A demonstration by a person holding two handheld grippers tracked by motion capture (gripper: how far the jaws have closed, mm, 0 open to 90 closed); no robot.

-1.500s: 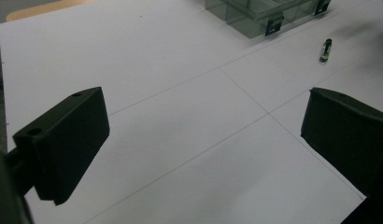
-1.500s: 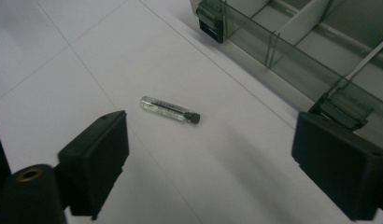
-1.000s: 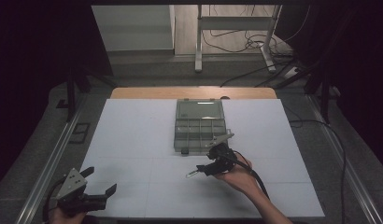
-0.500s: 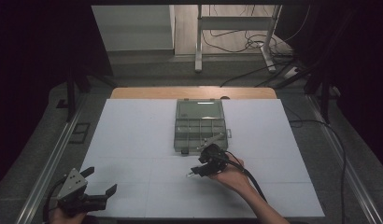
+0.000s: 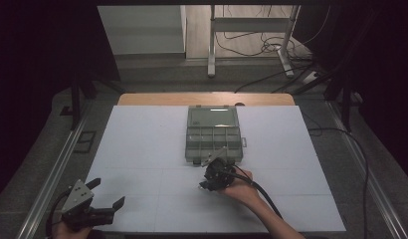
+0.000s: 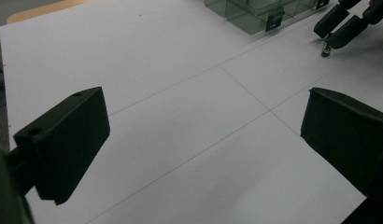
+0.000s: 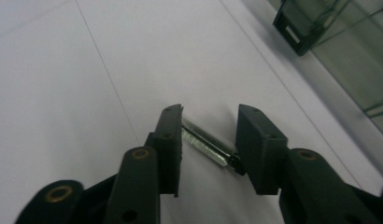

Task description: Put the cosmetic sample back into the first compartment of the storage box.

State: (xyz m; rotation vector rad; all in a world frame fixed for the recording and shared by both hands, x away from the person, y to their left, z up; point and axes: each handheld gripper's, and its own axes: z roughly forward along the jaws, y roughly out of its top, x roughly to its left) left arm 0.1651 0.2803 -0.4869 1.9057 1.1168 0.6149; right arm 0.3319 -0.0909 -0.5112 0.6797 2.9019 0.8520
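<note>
Right tool (image 5: 208, 181) low over white table (image 5: 142, 139), just short of clear compartment box (image 5: 213, 134); jaws part-open astride small metallic bit (image 7: 206, 142), one end touching left pad, not clamped. Judged step: picking bit off table. Next move calls for squeezing jaws square on bit, then lift.

Left tool (image 5: 105, 201) idle at near-left table edge, jaws wide apart, nothing between.

Right gripper view reveals bit between jaws and box latch (image 7: 292, 32); high view gives layout, bit too small to tell.
</note>
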